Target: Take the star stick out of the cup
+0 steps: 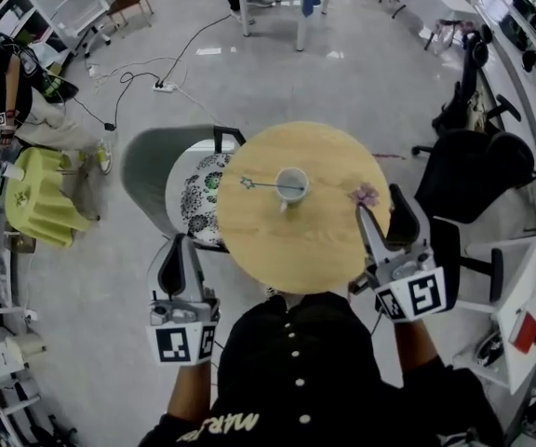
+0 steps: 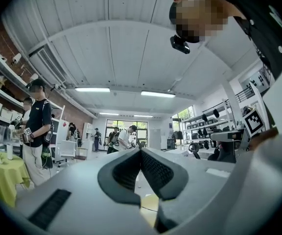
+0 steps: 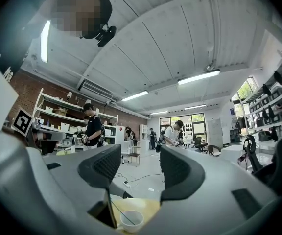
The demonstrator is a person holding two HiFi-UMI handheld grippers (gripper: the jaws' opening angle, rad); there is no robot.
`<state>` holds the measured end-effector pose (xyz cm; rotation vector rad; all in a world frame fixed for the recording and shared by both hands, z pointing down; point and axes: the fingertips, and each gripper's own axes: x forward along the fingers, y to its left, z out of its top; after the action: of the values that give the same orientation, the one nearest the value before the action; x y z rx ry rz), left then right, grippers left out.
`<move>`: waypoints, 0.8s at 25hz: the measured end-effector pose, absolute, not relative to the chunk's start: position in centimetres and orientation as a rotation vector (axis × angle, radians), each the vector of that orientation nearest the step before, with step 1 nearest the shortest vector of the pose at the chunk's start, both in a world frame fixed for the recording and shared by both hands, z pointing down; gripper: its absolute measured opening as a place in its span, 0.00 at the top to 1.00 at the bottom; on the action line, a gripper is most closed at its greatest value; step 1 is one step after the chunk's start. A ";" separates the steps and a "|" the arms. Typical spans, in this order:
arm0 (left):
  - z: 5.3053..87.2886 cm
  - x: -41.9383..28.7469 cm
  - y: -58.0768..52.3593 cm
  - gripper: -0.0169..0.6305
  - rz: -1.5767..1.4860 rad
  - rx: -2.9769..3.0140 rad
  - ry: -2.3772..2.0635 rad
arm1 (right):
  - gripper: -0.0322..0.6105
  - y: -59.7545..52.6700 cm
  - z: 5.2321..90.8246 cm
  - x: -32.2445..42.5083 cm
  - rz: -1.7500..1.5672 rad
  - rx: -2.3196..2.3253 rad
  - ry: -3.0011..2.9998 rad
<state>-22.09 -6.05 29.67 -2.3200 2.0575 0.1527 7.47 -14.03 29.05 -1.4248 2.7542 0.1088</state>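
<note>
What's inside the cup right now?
The star stick: its plain end sits in the white cup, and its star end sticks out past the rim on the left in the head view. Whether anything lies at the bottom is too small to tell.

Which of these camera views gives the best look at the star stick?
The head view: the whole star stick shows, leaning out of the cup, star end outside. The right gripper view catches only a thin line in the cup; the left gripper view shows none.
</note>
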 end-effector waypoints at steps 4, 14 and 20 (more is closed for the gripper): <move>31.1 -21.1 -7.9 0.97 0.145 -2.332 2.089 | 0.57 -15.7 30.9 7.7 0.079 -1.425 2.820; 33.2 -20.8 -11.4 0.97 0.093 -2.298 2.178 | 0.57 -20.6 34.4 5.2 0.104 -1.283 2.957; 35.4 -20.4 -12.7 0.97 0.038 -2.312 2.210 | 0.57 -22.9 40.1 3.6 0.107 -1.240 3.138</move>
<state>-20.36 -12.66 35.37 -2.3117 2.2104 0.0382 3.60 -22.89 40.10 -1.2395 3.1381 0.1068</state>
